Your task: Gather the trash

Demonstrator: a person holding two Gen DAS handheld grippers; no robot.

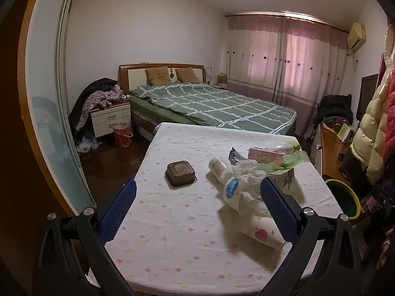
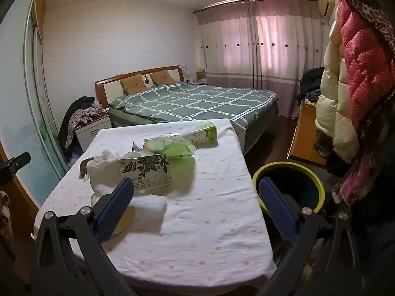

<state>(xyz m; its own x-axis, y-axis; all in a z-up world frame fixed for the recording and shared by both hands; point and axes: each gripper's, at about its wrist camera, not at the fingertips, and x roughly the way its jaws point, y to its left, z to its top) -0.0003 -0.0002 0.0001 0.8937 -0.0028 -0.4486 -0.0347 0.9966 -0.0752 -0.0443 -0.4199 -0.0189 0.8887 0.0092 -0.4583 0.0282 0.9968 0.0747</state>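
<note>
- Left wrist view: the left tool (image 1: 197,192) hangs wide open over the table (image 1: 172,246), gripping nothing.
- Just beside its right finger lies the trash: a white bottle (image 1: 230,188), crumpled tissue (image 1: 246,172) and a paper cup (image 1: 261,231).
- Right wrist view: the right tool (image 2: 196,192) is spread wide, empty.
- A floral carton (image 2: 145,170) lies near its left finger; the yellow-rimmed bin (image 2: 288,185) stands beside the table.

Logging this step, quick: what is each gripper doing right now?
Left gripper: open, fingers spread above the table, holding nothing.
Right gripper: open, holding nothing.
</note>
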